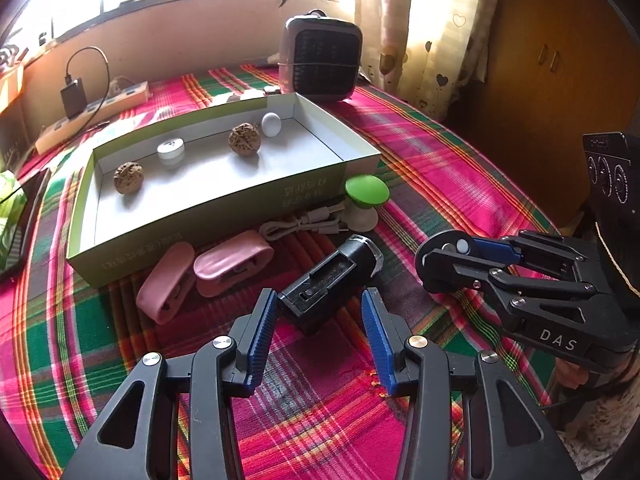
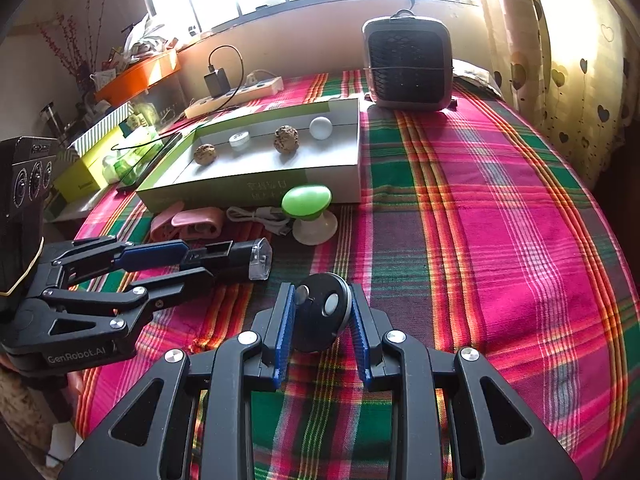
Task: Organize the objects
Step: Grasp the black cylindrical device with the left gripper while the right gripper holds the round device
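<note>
A shallow green box point(image 1: 224, 204) holds two walnuts point(image 1: 245, 139), a small white jar point(image 1: 171, 152) and a white egg-shaped ball point(image 1: 271, 124). A black flashlight point(image 1: 332, 280) lies on the plaid cloth in front of it. My left gripper point(image 1: 320, 312) is open, its jaws on either side of the flashlight's rear end. My right gripper point(image 2: 322, 312) is shut on a black round disc point(image 2: 324, 312) and holds it above the cloth; it also shows in the left wrist view point(image 1: 448, 264). The box also shows in the right wrist view point(image 2: 256, 188).
Two pink clips point(image 1: 200, 272), a white cable point(image 1: 304, 224) and a green-topped mushroom-shaped object point(image 1: 366, 200) lie in front of the box. A grey heater point(image 1: 320, 60) and a power strip point(image 1: 92, 116) stand behind it. Boxes point(image 2: 92, 160) sit at the left.
</note>
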### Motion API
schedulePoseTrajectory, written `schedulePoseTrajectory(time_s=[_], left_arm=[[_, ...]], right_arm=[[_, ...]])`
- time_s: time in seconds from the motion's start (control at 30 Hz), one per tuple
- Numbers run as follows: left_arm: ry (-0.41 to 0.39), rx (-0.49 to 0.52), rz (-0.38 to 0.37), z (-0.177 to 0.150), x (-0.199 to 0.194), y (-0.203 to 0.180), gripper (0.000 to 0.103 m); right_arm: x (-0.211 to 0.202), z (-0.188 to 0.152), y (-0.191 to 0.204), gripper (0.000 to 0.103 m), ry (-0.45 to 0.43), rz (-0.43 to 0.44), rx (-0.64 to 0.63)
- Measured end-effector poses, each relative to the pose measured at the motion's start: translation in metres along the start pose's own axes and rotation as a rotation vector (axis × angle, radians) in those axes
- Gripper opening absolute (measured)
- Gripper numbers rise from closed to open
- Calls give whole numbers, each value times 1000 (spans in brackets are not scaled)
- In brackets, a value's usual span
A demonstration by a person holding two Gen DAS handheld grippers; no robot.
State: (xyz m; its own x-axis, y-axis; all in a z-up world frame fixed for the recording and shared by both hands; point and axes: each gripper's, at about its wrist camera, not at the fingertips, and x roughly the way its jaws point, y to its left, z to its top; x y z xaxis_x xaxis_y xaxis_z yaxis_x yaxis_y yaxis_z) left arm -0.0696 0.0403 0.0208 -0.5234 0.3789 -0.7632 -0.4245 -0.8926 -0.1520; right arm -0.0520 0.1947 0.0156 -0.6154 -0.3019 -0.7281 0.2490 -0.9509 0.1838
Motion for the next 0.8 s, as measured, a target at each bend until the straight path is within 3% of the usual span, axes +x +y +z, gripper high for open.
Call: schedulePoseTrajectory(time_s=[0.17,0.3,0.47,0.8], left_arm=[[27,24,-86,-5,-3,-12,42],[8,43,-29,-3,-4,-15,42],[-16,70,-9,5,-5,-14,42],[41,123,15,18,25,-20,42]], right_arm=[[1,-1,-4,28,7,-2,2],[1,-2,-7,28,9,-4,6],[1,-3,-10,28,11,-4,10],[1,-3,-11,28,9,-5,11]])
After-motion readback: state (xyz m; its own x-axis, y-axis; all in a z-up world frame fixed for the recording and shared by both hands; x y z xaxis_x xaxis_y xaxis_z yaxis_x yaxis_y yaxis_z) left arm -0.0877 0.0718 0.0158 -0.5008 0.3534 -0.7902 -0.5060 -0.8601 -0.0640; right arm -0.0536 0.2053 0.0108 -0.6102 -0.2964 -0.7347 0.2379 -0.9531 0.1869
